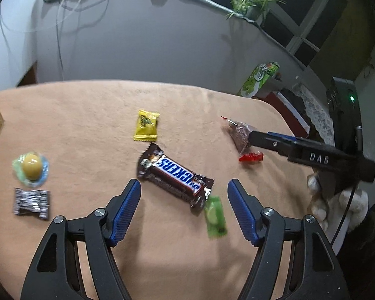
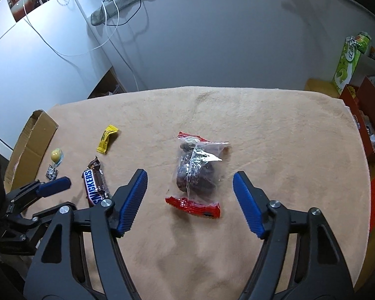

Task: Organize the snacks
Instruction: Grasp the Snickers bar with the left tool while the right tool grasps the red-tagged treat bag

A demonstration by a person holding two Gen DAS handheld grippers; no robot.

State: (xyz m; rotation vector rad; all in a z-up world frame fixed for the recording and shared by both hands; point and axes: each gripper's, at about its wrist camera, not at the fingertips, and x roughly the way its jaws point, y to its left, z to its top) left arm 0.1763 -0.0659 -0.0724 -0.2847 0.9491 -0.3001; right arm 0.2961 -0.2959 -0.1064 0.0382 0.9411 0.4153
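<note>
Snickers bar [image 1: 175, 175]: laid diagonally mid-table on the tan cloth [image 1: 87, 115], framed by the left gripper [image 1: 183, 187] (jaws wide, nothing held). Clear red-ended packet [image 2: 197, 175]: laid toward the right edge, framed by the right gripper [image 2: 190, 185], likewise wide and empty. Yellow sachet [image 1: 146, 125]: placed nearer the far edge.

A lived-in home, by every sign; a table draped in a peach fleece cloth [image 2: 262, 135] stands against a plain pale wall [image 2: 225, 37], with a spider plant [image 1: 252, 0] on the ledge at one o'clock of the left wrist view. At two o'clock of the right wrist view a green carton [image 2: 350, 60] leans over open red boxes [image 2: 362, 115]; a lace cloth [image 1: 317, 117] lies at three o'clock in the left view; white cables [image 2: 112, 25] trail down at eleven.
</note>
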